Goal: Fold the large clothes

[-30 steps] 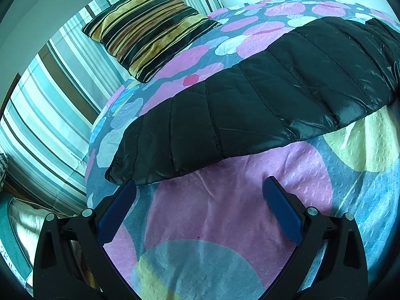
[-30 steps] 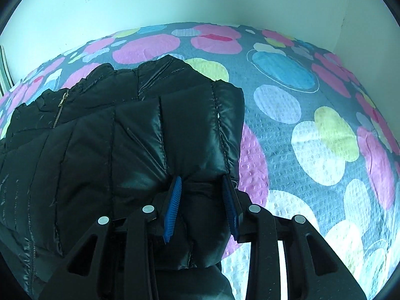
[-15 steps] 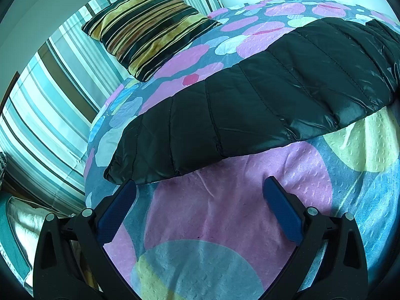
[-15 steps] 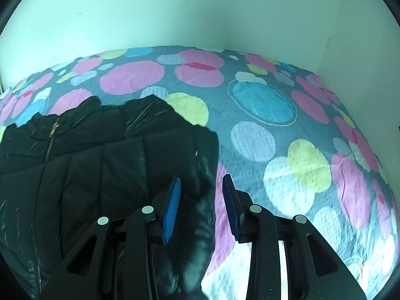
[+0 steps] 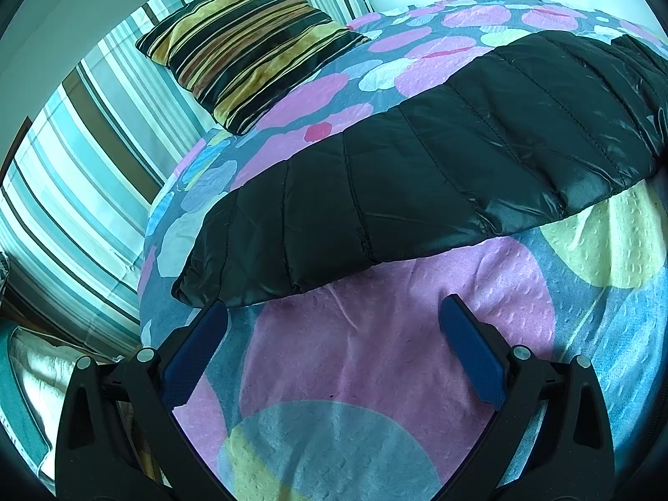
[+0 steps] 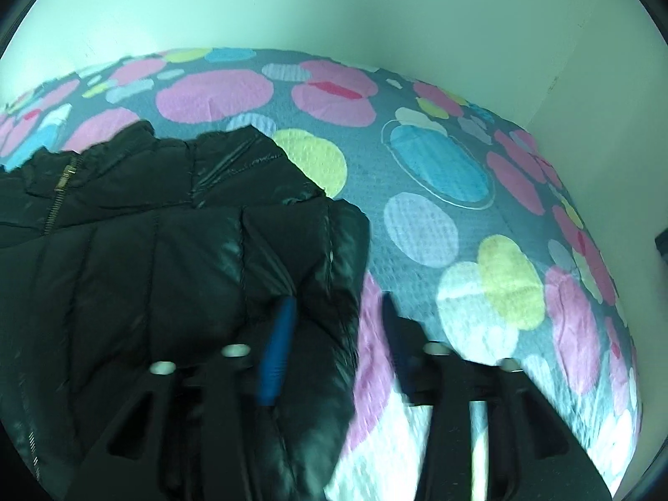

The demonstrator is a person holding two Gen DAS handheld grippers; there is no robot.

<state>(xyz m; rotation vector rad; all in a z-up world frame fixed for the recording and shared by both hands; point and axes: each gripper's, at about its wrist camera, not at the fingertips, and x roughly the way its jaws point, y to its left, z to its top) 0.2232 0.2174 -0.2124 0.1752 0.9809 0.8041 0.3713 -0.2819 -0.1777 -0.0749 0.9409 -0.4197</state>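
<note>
The black quilted jacket [image 5: 438,175] lies flat on the spotted bedspread [image 5: 417,334], and both grippers stand at its near edge. The left gripper [image 5: 334,321] is spread wide with nothing between its blue pads [image 5: 471,359]; only bare bedspread shows in the gap. The jacket's long padded edge runs across the view just ahead of the fingertips, and its near corner sits just above the tip of the left-hand finger, though contact there cannot be confirmed. From that corner the garment stretches away and to the right of this gripper. In the right wrist view the right gripper [image 6: 338,309] is partly open, its jaws having just been widening (the frame is blurred by motion). A fold of the jacket [image 6: 167,271] still lies in the gap: the blue left-hand pad [image 6: 277,346] rests over the black fabric, while the right-hand finger stands clear of it over the pink and white of the bedspread [image 6: 459,217]. The pads no longer press the cloth from both sides, so nothing is gripped. Seen from this gripper, the bulk of the jacket spreads ahead and to the left, with its zip [image 6: 58,192] and collar at the far left; its right edge runs down through the gap between the fingers. A striped cushion [image 5: 246,62] lies well beyond the left gripper, up and to its left, apart from the jacket.
</note>
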